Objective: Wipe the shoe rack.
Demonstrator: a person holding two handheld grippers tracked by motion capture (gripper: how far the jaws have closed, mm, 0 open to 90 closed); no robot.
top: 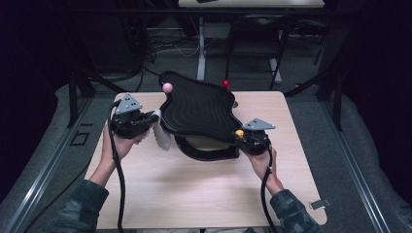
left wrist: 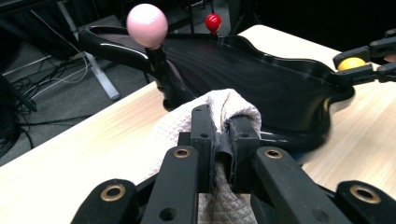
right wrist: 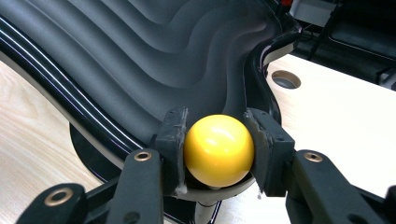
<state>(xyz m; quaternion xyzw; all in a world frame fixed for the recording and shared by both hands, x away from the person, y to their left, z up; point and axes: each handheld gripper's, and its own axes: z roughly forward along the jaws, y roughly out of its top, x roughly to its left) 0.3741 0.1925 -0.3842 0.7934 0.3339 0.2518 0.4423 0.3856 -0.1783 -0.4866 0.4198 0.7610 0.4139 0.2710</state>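
Surface: pale wood-grain table (top: 194, 194), dark room and cable-strewn floor beyond its far edge.
Left gripper (top: 145, 119): clamped tight on a fold of the white quilted cloth (left wrist: 219, 105), which bulges up between and over the pads; the rest hangs below the jaws towards the table.
Cloth to tray: the glossy black wavy-edged tray with a ribbed inner face (top: 197, 109) lies straight ahead of the left gripper, just beyond the cloth; from the left gripper view I cannot tell whether cloth and rim touch.
Right gripper (right wrist: 218, 149): jaws part closed, gripping the yellow ball knob (right wrist: 218, 149) at the tray's near right corner, one pad on each side.
Tray axis: runs near-right to far-left, away from the right gripper, resting raised on its black curved base (top: 206, 150).
Far knobs: pink ball knob (left wrist: 147, 25) ahead-left of the left gripper on its black stem; red ball knob (left wrist: 213, 21) farther off at the far rim.
Nearer hand: the left, for wiping; judged, the right steadies the tray while the cloth sweeps right across the ribs.
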